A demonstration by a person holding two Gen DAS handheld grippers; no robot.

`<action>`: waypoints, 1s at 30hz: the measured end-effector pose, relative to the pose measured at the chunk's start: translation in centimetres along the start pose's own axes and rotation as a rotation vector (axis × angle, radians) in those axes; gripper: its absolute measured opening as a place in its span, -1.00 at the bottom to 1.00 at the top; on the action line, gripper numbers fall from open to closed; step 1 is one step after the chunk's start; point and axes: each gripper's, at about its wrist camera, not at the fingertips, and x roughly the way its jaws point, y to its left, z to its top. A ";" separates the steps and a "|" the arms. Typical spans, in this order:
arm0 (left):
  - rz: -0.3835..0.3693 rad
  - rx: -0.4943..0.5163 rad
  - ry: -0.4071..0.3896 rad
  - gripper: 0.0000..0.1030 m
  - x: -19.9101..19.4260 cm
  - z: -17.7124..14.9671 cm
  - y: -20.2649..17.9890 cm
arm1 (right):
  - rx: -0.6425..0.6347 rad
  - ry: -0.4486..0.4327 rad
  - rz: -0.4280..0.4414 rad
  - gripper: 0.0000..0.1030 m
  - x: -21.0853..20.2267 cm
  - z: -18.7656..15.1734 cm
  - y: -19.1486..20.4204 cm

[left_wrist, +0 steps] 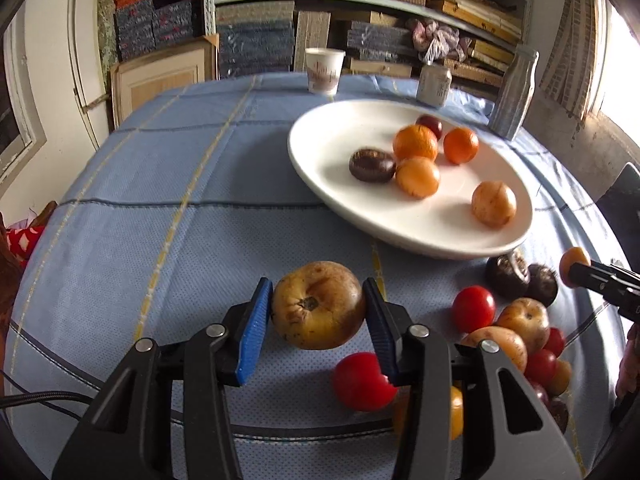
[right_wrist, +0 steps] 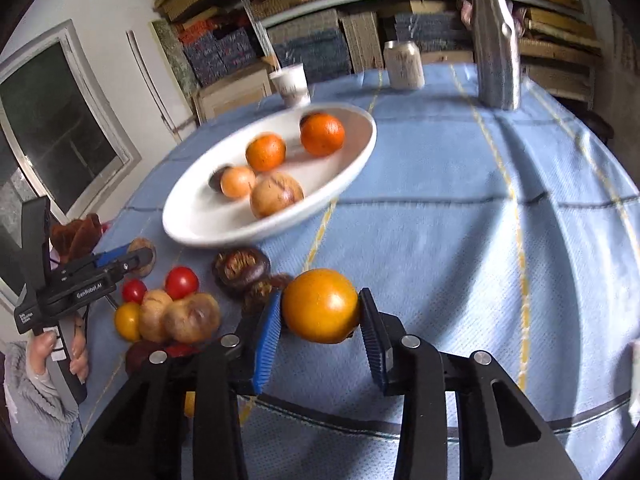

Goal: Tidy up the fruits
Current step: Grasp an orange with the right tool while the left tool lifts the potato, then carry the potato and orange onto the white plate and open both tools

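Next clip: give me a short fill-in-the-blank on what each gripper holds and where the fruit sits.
1. The left gripper is shut on a brownish-yellow, apple-like ____.
2. The right gripper is shut on a smooth round fruit coloured ____.
3. The sorted fruits lie on an oval white ____.
4. The blue checked tablecloth also carries a paper cup, a can and a silvery ____.

Missing words: fruit; orange; plate; bottle

Plate [right_wrist: 200,216] blurred; bottle [right_wrist: 496,40] top cropped
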 end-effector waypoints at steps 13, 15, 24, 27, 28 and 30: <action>-0.006 0.009 -0.100 -0.12 -1.5 7.3 -3.8 | -0.098 -0.200 -0.017 -0.25 -3.1 9.6 4.9; -0.023 -0.004 -0.070 -0.12 0.4 6.9 -4.4 | -0.101 -0.166 -0.034 -0.25 -0.4 9.6 4.8; -0.008 0.037 -0.020 -0.09 3.4 6.4 -5.0 | -0.081 -0.110 -0.086 -0.23 5.6 9.4 3.2; 0.011 0.050 -0.035 0.34 3.3 6.3 -5.1 | -0.114 -0.111 -0.093 0.17 6.0 8.8 3.7; 0.020 0.047 -0.049 0.40 3.0 6.3 -5.0 | -0.117 -0.128 -0.102 0.19 5.8 8.7 3.7; 0.021 0.045 -0.059 0.45 2.6 6.3 -4.8 | -0.116 -0.147 -0.106 0.19 5.1 8.6 3.7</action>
